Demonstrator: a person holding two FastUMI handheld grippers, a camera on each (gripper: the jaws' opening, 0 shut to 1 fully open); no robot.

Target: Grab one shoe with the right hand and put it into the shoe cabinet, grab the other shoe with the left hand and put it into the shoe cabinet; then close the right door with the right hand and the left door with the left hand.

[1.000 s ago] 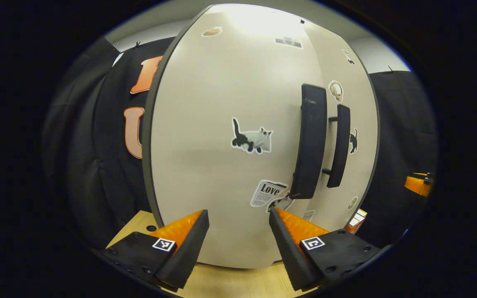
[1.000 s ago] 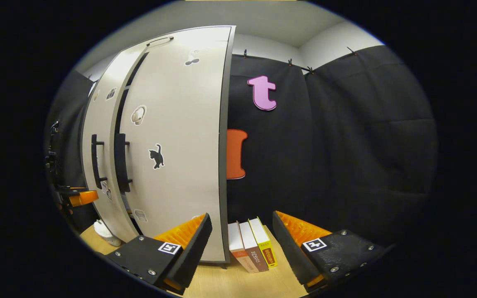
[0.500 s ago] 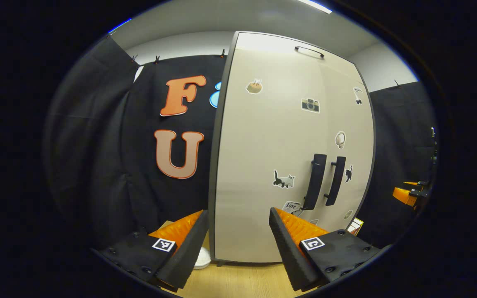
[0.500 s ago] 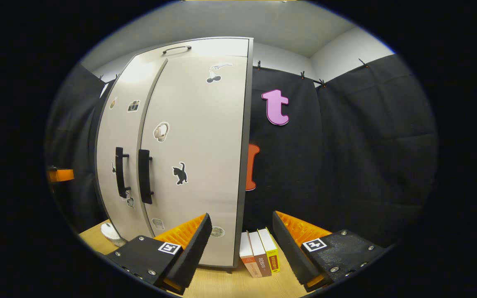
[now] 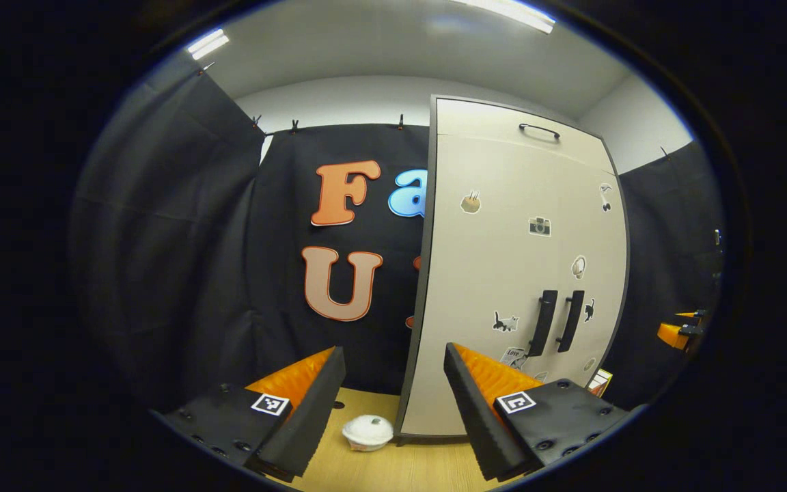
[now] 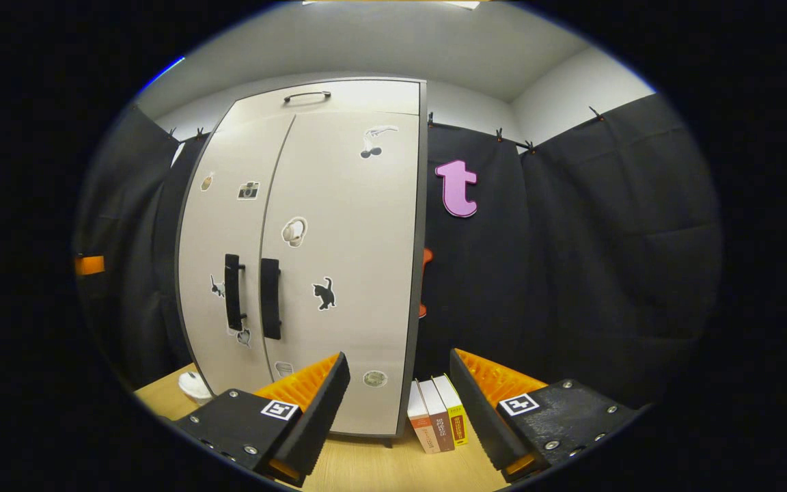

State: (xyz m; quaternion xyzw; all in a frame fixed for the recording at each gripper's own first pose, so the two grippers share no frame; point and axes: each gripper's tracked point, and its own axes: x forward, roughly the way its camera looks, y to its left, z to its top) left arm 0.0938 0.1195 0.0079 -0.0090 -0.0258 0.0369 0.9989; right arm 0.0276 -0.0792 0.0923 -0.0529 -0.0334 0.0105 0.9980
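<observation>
Both doors of shoe cabinet (image 6: 311, 266) shut, two dark handles (image 6: 251, 295) side by side at seam. Shoes hidden from sight. Left hand-held gripper (image 5: 393, 403) wide open, empty, off cabinet's left edge, above tabletop (image 5: 393, 468). Right hand-held gripper (image 6: 397, 403) wide open, empty, near cabinet's right corner. White lidded bowl (image 5: 367, 432) on tabletop just beside cabinet's left foot. Three books (image 6: 438, 424) upright beside cabinet's right side.

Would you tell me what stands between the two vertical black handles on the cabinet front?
In the right gripper view, only the closed seam where the left door meets the right door runs between the handles.
</observation>
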